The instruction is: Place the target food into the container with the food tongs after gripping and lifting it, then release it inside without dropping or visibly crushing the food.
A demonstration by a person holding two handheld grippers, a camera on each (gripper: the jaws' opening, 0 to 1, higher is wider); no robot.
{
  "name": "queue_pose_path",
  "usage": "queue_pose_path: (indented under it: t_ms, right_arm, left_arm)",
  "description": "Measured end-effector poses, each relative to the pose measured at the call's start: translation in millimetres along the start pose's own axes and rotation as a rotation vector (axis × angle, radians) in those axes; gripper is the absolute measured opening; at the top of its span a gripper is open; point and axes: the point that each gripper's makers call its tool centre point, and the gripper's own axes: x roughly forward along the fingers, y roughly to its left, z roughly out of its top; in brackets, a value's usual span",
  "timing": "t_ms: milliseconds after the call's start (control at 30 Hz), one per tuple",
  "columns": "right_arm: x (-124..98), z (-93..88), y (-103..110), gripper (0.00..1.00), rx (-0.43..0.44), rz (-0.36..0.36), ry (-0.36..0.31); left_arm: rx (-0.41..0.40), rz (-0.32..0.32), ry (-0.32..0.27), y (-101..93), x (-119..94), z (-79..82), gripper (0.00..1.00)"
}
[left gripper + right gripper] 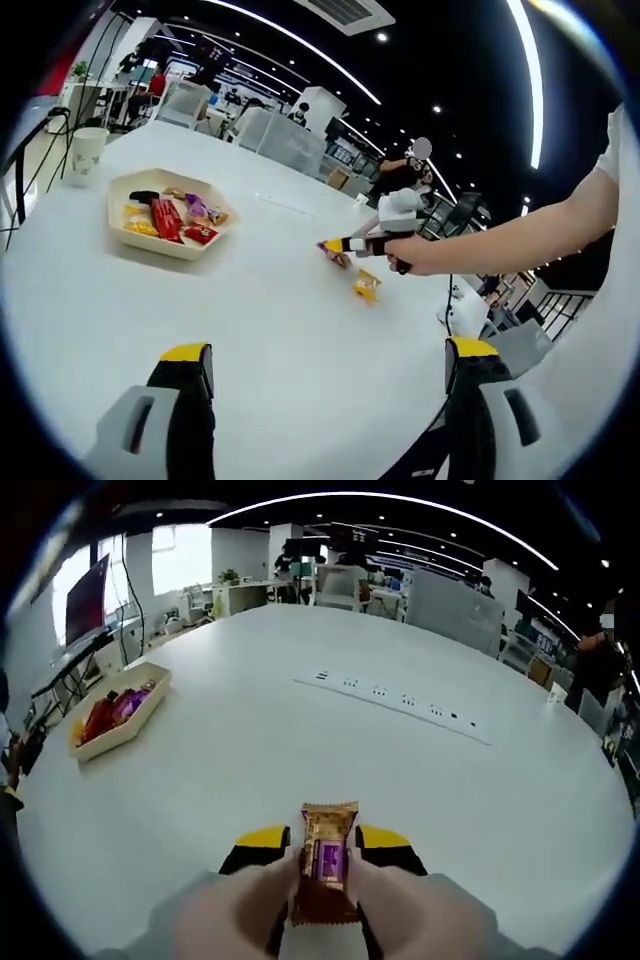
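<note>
A cream hexagonal tray (128, 232) with several wrapped snacks, red, yellow and purple, sits on the white table at the left; in the right gripper view the tray (100, 738) lies far left. My right gripper (325, 842) is shut on a brown snack packet with a purple label (328, 868), held just above the table. In the left gripper view a hand holds that right gripper (335, 245) with the snack at its tip, right of the tray. A yellow wrapped snack (366, 287) lies on the table below it. My left gripper (328, 350) is wide open with nothing between its jaws.
A paper cup (88, 150) stands beyond the tray near the table's edge. A row of flush power sockets (400, 700) crosses the table top. Chairs, desks and a person (405, 178) are in the background. Bare white table (250, 710) lies between snack and tray.
</note>
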Motion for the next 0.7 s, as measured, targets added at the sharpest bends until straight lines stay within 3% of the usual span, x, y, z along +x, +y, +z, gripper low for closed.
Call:
queue_pose_path:
  t_ms: [267,333,500,600,700]
  right_arm:
    - [-2,-1.5,-7,0.25,0.052,0.027,-0.032]
    - [-3,-1.5,-9,0.24,0.1,0.017,-0.051]
    - [-4,-2.0,-9,0.24,0.129,-0.011,-0.082]
    - [-4,-1.3,-11,0.25,0.261,-0.022,-0.1]
    - [-3,-2.0,-11,0.24,0.16,-0.029,-0.068]
  left_arm:
    - [0.011,-0.007,0.043,-0.7,-8,-8.6,0.97]
    - [0.017,-0.011,0.047,-1.8,-9,-8.4,0.97]
    - [0.022,-0.01,0.051,0.4,-10,-6.2,0.96]
    - [0.016,-0.005,0.041,1.9,-9,-2.6,0.96]
    - [0.011,-0.001,0.031,2.4,-8,-0.3,0.96]
